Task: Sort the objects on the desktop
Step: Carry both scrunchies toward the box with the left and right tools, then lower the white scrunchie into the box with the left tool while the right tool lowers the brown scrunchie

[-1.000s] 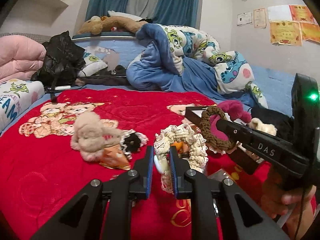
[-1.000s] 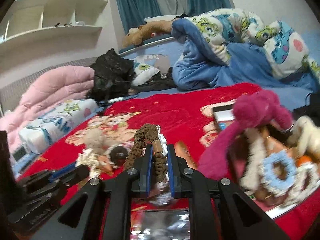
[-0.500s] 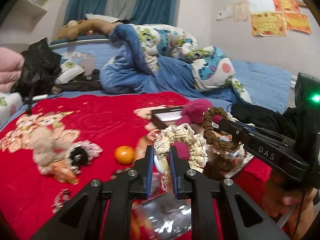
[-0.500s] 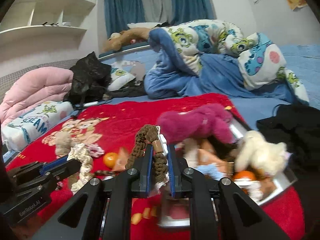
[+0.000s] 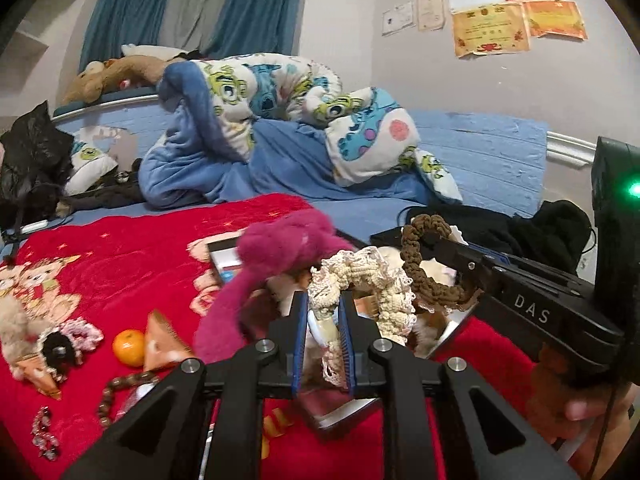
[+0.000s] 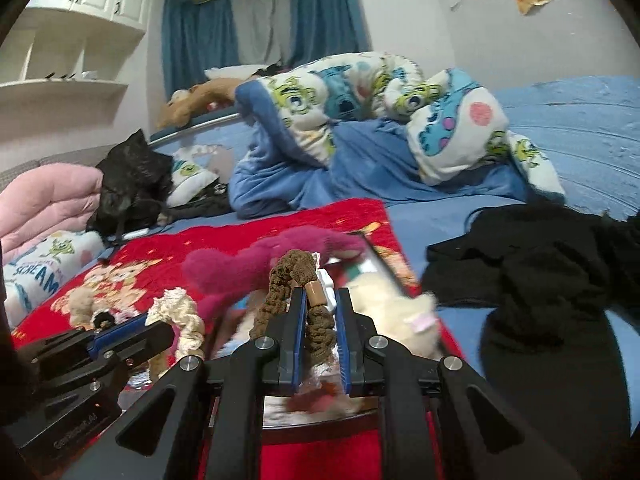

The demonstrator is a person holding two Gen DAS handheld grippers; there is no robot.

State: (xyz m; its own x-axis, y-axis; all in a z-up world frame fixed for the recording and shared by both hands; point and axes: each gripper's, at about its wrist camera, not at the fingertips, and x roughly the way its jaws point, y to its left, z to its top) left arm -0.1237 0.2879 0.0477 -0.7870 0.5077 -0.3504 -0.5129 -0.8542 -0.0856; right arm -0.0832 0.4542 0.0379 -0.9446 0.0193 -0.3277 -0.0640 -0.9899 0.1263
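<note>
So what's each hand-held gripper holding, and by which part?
Left hand-held gripper: cream scrunchie, pinched at its lower band. Right hand-held gripper: brown scrunchie, pinched beside its tan tag.

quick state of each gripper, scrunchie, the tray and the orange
left gripper: shut on cream scrunchie
right gripper: shut on brown scrunchie
tray: piled with plush toys
orange: loose on red blanket

"DAS" is printed on the right tongs (image 5: 448, 254) body. "SCREAM" is printed on the white pillow (image 6: 44, 268) at the bed's left edge.
</note>
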